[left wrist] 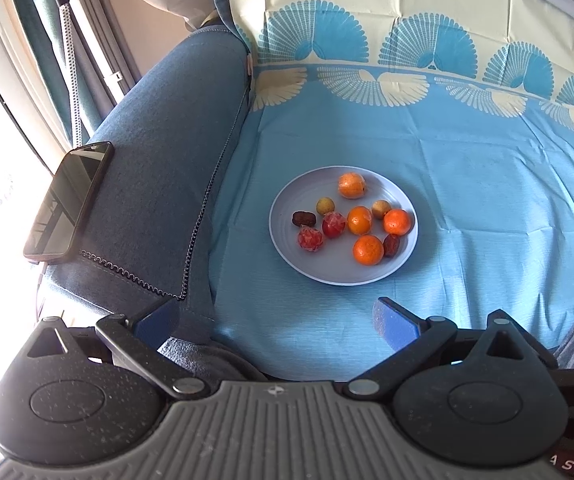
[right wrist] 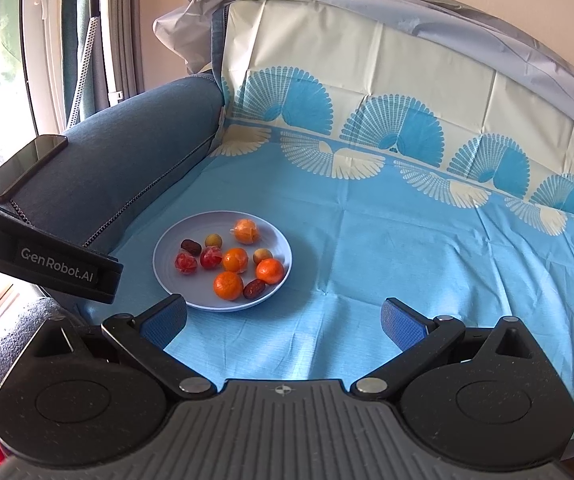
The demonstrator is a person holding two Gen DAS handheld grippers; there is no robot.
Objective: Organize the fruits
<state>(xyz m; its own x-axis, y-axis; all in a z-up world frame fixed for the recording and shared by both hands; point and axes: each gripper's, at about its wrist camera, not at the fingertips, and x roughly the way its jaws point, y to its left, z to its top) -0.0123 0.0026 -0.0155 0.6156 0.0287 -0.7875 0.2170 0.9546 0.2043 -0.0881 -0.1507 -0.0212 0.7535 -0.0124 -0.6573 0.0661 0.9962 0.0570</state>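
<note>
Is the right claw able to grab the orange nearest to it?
Probably yes. The right claw is open and empty, and the near orange sits on the plate just ahead, to its left, uncovered. Only a date touches its side.

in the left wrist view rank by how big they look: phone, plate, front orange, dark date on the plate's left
1. plate
2. phone, though it sits nearer the camera, so its true size against the plate is unsure
3. front orange
4. dark date
</note>
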